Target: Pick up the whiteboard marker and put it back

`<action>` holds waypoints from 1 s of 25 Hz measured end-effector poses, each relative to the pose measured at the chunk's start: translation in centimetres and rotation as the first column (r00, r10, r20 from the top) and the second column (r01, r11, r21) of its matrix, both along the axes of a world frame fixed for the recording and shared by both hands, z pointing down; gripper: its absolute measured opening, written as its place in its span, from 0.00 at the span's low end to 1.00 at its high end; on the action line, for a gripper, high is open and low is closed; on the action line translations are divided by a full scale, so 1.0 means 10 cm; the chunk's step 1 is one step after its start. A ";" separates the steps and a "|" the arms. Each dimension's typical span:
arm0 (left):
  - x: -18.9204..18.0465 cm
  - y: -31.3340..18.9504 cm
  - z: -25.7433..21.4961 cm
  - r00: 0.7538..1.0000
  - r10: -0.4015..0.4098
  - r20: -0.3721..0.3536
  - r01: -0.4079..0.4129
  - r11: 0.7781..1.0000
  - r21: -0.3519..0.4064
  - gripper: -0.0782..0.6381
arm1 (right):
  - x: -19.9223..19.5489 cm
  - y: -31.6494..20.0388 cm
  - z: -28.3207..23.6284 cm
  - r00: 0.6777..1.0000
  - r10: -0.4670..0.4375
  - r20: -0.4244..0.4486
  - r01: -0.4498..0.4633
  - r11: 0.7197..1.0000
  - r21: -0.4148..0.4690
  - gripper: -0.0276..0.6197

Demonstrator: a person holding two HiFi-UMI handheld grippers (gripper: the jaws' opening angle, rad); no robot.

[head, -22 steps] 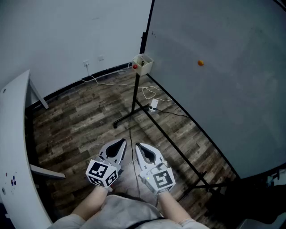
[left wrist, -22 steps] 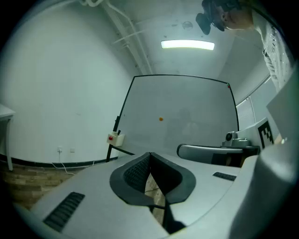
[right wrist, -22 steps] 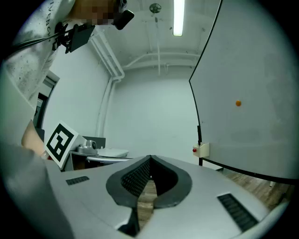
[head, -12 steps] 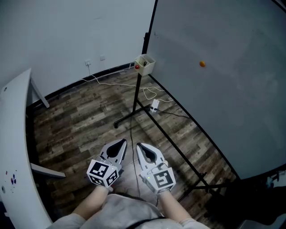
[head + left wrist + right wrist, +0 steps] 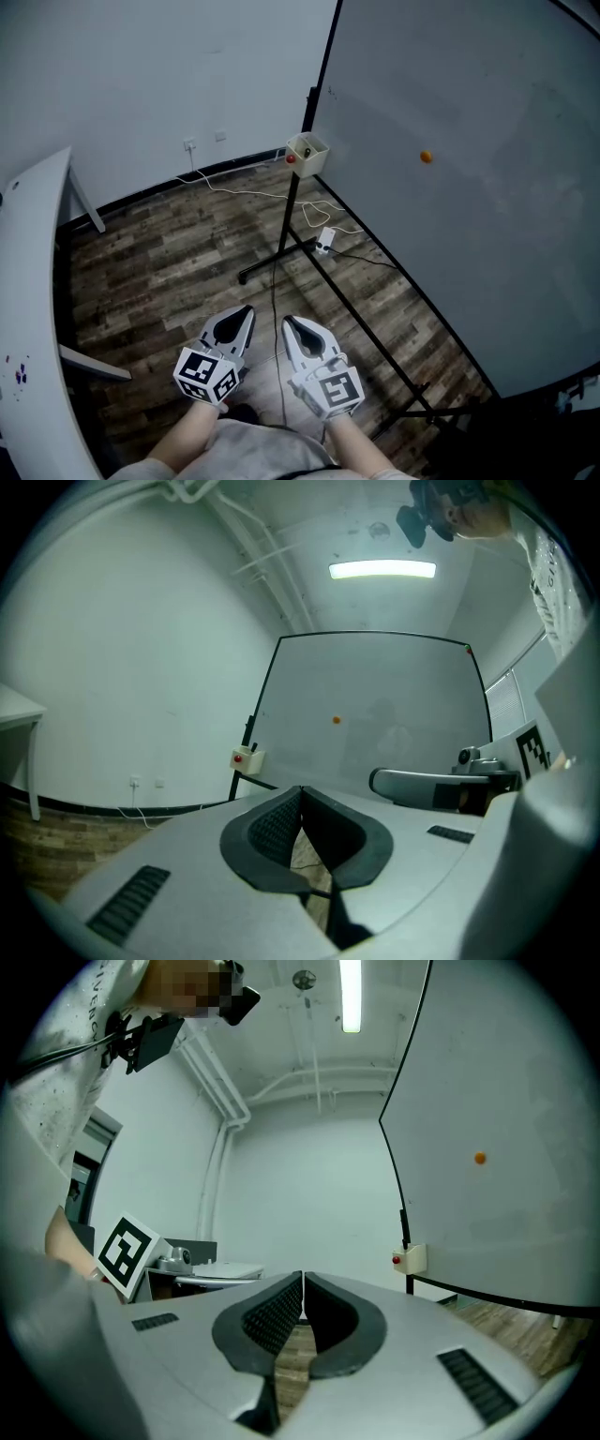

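Both grippers sit low in the centre of the head view, side by side and level. The left gripper (image 5: 240,320) has its jaws together with nothing between them. The right gripper (image 5: 294,328) is closed the same way, and only floor shows behind its tips.

Ahead of them the plank floor (image 5: 159,253) lies open up to the wall (image 5: 141,84) at the top of the frame. A table (image 5: 28,309) edges it on the left, its curved rim running from the upper left down to the lower left.

On the right the board (image 5: 469,206) fills the frame from the top centre to the lower right. Its dark lower edge cuts diagonally, well apart from the right gripper. An orange dot (image 5: 427,157) sits on its face.

The black stand (image 5: 284,225) drops from the board's left edge to the floor. One long foot runs diagonally to the lower right, passing just beside the right gripper. A shorter foot points left into the open floor.

A white cable (image 5: 248,192) trails from the wall toward a power strip (image 5: 324,244) by the stand.

A small pale box (image 5: 307,155) hangs at the board's left edge, above centre and far from both grippers. It shows a red spot and something dark inside. Whether the dark thing is the marker is too small to tell, and no marker shows elsewhere.
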State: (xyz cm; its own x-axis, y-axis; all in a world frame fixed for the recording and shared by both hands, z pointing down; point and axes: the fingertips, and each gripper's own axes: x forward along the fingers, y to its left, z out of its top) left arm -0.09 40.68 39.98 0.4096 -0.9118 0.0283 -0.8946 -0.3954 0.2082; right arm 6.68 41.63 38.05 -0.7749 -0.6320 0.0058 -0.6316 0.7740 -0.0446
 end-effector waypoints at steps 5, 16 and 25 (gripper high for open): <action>0.00 -0.13 0.00 1.000 -0.007 -0.006 0.008 1.000 0.013 0.13 | -0.02 -0.17 -0.05 0.999 -0.023 0.025 0.022 0.999 0.041 0.07; -0.16 -1.27 0.03 0.997 0.076 0.010 -0.076 0.997 0.031 0.13 | -0.30 -1.22 0.09 1.000 0.029 -0.008 -0.029 1.000 -0.002 0.07; -0.43 -2.46 -0.08 0.987 0.160 0.011 -0.160 0.986 0.044 0.13 | -0.61 -2.41 -0.07 0.988 0.152 0.024 -0.153 0.987 0.056 0.07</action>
State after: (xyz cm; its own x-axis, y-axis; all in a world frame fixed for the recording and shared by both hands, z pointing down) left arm -4.43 16.07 39.19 0.5502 -0.8350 -0.0075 -0.8205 -0.5422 0.1810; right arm 0.61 17.56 37.30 -0.6692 -0.7415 -0.0479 -0.7418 0.6705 -0.0166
